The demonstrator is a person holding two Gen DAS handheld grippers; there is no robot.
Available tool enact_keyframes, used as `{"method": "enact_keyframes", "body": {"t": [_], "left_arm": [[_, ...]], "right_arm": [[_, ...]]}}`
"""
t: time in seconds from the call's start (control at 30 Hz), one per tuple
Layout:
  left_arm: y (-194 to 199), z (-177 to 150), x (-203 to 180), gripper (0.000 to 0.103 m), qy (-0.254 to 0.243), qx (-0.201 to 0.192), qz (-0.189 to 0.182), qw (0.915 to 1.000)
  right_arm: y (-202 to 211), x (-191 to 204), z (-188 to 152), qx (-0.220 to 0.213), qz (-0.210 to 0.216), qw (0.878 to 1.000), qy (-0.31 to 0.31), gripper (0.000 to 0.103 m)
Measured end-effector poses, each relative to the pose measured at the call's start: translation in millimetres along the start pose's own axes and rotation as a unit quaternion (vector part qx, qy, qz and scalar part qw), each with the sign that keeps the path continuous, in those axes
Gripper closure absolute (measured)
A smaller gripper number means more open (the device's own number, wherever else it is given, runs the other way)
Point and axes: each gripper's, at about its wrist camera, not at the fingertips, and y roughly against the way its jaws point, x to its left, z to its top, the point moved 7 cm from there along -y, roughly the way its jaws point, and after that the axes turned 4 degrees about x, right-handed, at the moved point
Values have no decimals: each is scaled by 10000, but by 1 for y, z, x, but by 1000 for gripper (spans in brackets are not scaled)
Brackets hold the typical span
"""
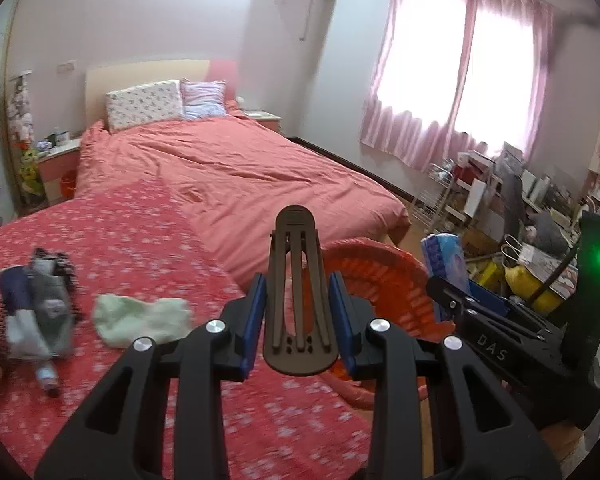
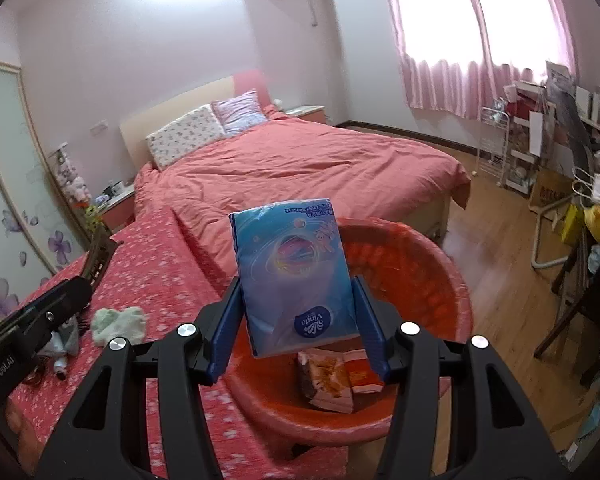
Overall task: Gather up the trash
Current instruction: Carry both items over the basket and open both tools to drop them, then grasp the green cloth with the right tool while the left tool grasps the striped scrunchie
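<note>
Here: right gripper [image 2: 298, 316] clamps one blue Vinda tissue pack [image 2: 290, 276], upright above orange basin [image 2: 456, 292]; one snack wrapper [image 2: 332, 380] inside. Left gripper [image 1: 298, 316] grips one brown slotted plastic piece [image 1: 298, 292]. One pale green cloth [image 1: 140, 318] on bed [image 1: 148, 240].

Both grippers tilt downward side by side, left gripper [image 1: 298, 316] and right gripper [image 2: 298, 322] each clamped on something.

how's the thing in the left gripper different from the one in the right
The left gripper holds a brown slotted plastic piece, narrow, rigid and plain; the right gripper holds a blue tissue pack, wider, soft-wrapped and printed. Both stand upright between blue pads, near the orange basin.
</note>
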Motion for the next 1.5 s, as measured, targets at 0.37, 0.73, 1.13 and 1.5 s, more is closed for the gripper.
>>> {"method": "enact_keyframes", "body": {"t": [0.37, 0.73, 1.13, 1.5], "left_arm": [[-60, -9, -40, 71, -169, 374, -339, 9986], [-101, -21, -38, 54, -88, 805, -320, 9962], [-62, -29, 20, 41, -31, 641, 456, 9969], [10, -50, 82, 35, 153, 431, 1201, 9917]], "right_arm": [[-20, -37, 0, 127, -129, 9990, -414, 49], [-37, -51, 4, 293, 44, 9970, -712, 43], [-23, -42, 2, 290, -115, 9983, -500, 41], [-7, 8, -2, 266, 66, 9996, -36, 41]]}}
